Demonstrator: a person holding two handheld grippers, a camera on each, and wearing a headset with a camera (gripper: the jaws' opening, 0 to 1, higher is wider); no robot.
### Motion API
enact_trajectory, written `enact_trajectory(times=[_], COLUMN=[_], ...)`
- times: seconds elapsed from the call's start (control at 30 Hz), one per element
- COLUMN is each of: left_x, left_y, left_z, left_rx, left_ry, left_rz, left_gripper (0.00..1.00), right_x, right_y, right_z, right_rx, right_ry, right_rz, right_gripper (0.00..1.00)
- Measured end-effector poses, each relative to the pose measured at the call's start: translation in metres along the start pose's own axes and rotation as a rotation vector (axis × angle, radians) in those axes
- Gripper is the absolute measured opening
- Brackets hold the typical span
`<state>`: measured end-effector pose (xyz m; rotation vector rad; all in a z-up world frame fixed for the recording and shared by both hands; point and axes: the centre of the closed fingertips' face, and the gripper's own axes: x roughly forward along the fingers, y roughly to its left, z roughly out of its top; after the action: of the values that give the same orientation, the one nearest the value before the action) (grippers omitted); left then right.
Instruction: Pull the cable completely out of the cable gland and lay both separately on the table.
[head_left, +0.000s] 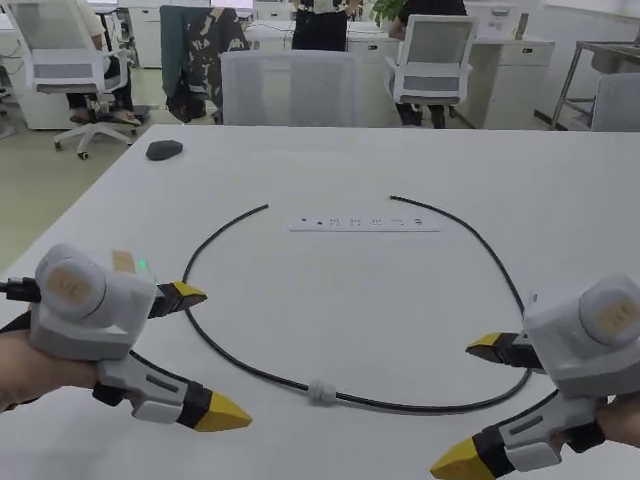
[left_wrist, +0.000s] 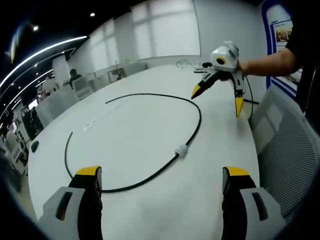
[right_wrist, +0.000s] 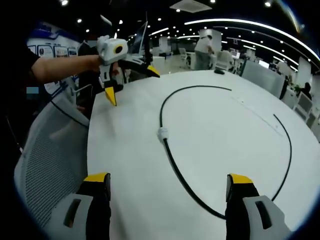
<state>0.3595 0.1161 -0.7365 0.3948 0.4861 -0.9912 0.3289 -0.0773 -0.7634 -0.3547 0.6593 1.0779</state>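
Nearby, white cable gland (head_left: 320, 391) rides the looped cable (head_left: 420, 406); head view adds a far mouse (head_left: 164, 150); left gripper (head_left: 222, 355), right gripper (head_left: 452, 406) gape wide

Cable (head_left: 500, 270) loops on table (head_left: 330, 320); gland (head_left: 321, 391) on near arc, between left claw (head_left: 215, 354) and right claw (head_left: 462, 405); strip (head_left: 364, 224) inside loop.

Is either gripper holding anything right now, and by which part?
Nothing is held. Left gripper and right gripper are open; the cable and its cable gland lie on the table.
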Motion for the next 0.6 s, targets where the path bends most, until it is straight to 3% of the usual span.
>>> enact_trajectory(times=[0.07, 0.17, 0.4, 0.47, 0.5, 0.6], left_x=[-0.001, -0.001, -0.001, 0.0, -0.001, 0.003], left_y=[0.002, 0.005, 0.005, 0.007, 0.012, 0.002], left_z=[0.0, -0.001, -0.001, -0.001, -0.003, 0.006], left_rx=[-0.005, -0.015, -0.039, -0.033, -0.035, -0.069], left_ry=[-0.002, -0.007, -0.028, -0.028, -0.011, -0.077], left_rz=[0.001, 0.009, 0.019, 0.046, 0.091, 0.061], left_gripper=[1.0, 1.0, 1.0, 1.0, 1.0, 1.0], right_x=[0.001, 0.005, 0.014, 0.016, 0.018, 0.026], right_y=[-0.001, -0.005, -0.009, -0.014, -0.012, -0.007], right_z=[0.005, 0.007, 0.01, 0.015, 0.017, 0.022], right_rx=[0.024, 0.03, 0.042, 0.049, 0.04, 0.037], right_ry=[-0.023, -0.027, -0.022, -0.042, -0.044, -0.059], right_rz=[0.01, 0.003, 0.008, -0.026, -0.017, -0.007], right_gripper=[0.88, 0.94, 0.96, 0.99, 0.99, 0.97])
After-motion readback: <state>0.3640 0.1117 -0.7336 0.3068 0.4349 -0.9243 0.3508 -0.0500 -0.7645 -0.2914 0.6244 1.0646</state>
